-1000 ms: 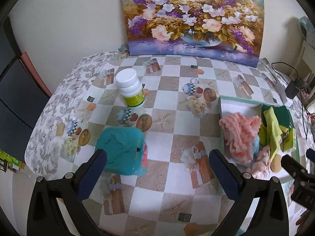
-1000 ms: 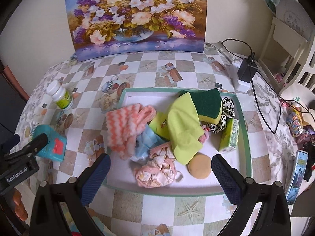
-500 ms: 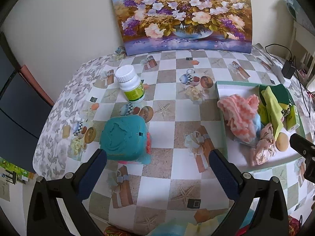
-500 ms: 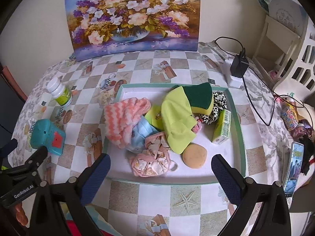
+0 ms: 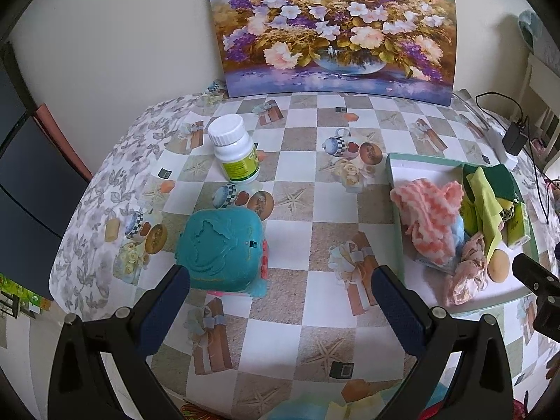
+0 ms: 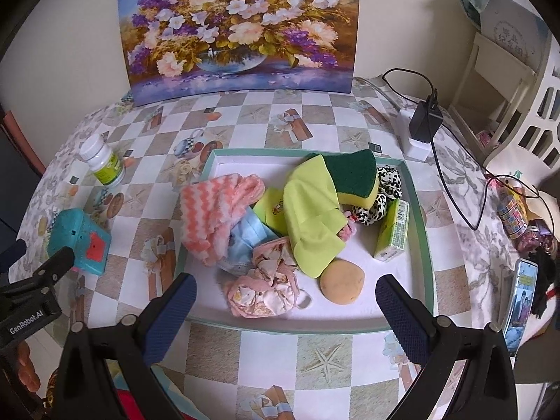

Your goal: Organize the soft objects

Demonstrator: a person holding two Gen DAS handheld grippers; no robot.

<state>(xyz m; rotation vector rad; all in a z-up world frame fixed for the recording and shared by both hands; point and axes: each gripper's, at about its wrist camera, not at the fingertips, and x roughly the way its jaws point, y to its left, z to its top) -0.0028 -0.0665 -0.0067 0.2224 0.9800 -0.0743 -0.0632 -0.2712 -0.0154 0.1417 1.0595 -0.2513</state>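
A green-rimmed white tray [image 6: 418, 206] holds the soft things: a pink zigzag towel [image 6: 217, 217], a yellow-green cloth [image 6: 311, 217], a green and yellow sponge [image 6: 353, 175], a leopard scrunchie [image 6: 388, 189], a pink floral cloth [image 6: 266, 287], a blue mask [image 6: 248, 234] and a tan round sponge [image 6: 343, 285]. The tray also shows in the left wrist view [image 5: 393, 175]. My right gripper [image 6: 285, 309] is open and empty above the tray's near rim. My left gripper [image 5: 280, 306] is open and empty, just behind a teal toy box [image 5: 222, 248].
A white pill bottle [image 5: 236, 154] stands at the back left. A small green carton [image 6: 393, 231] lies in the tray. A flower painting [image 6: 238, 28] leans on the wall. A charger and cable [image 6: 425, 119] and a phone [image 6: 521, 301] lie to the right.
Both grippers have pulled back and risen, so the table and tray look smaller and farther. Nothing on the table or in the tray has moved.
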